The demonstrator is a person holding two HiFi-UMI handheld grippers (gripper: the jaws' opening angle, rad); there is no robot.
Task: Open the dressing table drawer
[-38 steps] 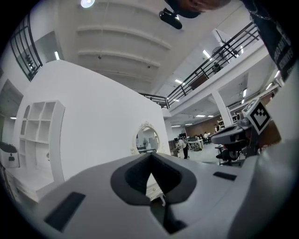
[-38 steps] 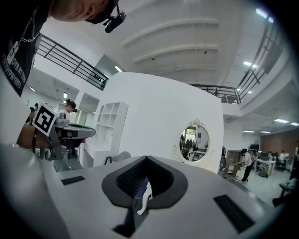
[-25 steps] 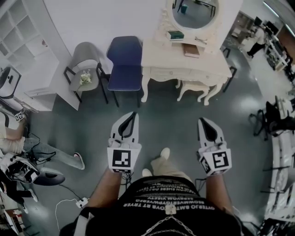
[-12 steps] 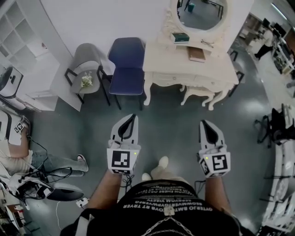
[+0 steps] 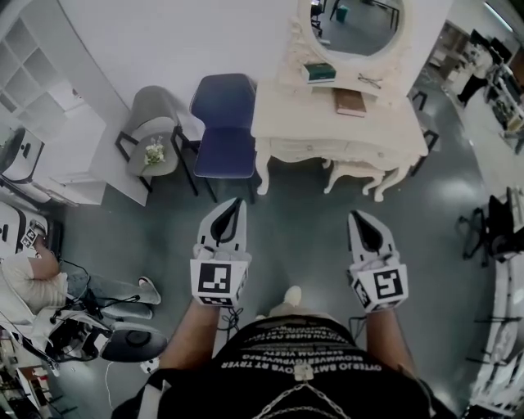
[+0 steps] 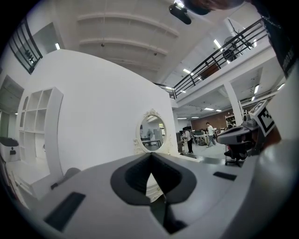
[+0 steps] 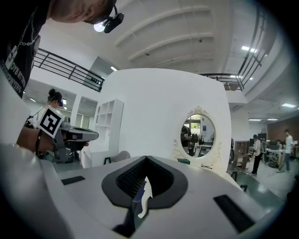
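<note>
Closer than a second ago, the dressing table (image 5: 286, 114) stands against the white wall, ahead of both grippers. Its oval mirror (image 5: 356, 20) rises at the table's back. A blue chair (image 5: 225, 139) stands just beside the table's left end, with a grey chair (image 5: 155, 114) farther left. A stool (image 5: 356, 172) is tucked under the table's front. The left gripper (image 5: 238, 201) and right gripper (image 5: 354, 214) point at the table, well short of it. Each has its jaws pressed together on nothing. The drawer (image 5: 307, 149) sits closed in the table's front rail. A brown book (image 5: 350, 101) lies on the tabletop.
</note>
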